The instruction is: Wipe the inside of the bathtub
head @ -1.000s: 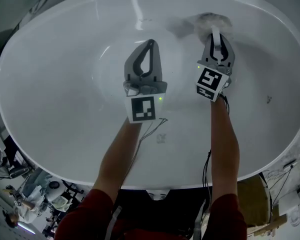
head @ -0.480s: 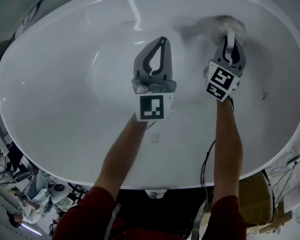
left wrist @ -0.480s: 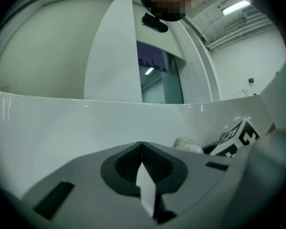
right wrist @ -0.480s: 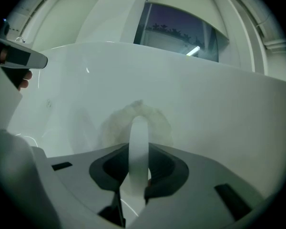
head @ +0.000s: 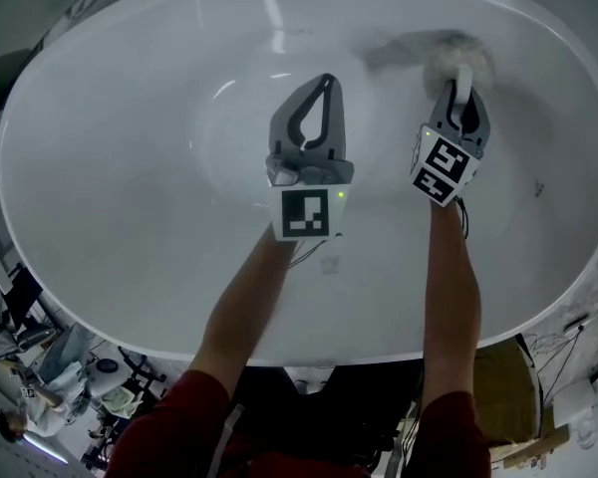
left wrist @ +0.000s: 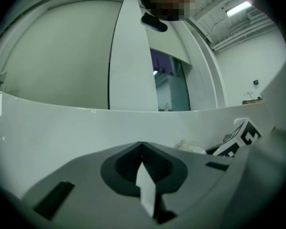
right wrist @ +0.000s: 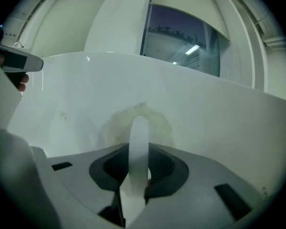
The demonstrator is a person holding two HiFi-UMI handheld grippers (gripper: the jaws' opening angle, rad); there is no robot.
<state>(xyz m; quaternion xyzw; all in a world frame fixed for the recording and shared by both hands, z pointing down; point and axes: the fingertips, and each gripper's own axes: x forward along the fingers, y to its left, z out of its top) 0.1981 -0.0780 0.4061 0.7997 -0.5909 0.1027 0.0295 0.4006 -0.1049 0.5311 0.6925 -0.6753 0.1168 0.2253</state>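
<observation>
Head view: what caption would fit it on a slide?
Right gripper holds a fluffy brush against the tub wall; left gripper hovers shut beside it.

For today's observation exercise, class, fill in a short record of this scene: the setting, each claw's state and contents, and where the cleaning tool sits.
Setting: white oval bathtub, seen from above
Left claw: shut, empty, inside the tub
Right claw: shut on a white handle
Tool: fluffy scrub pad at the handle's end, against the tub's far wall
Arms: both reach in over the near rim
</observation>
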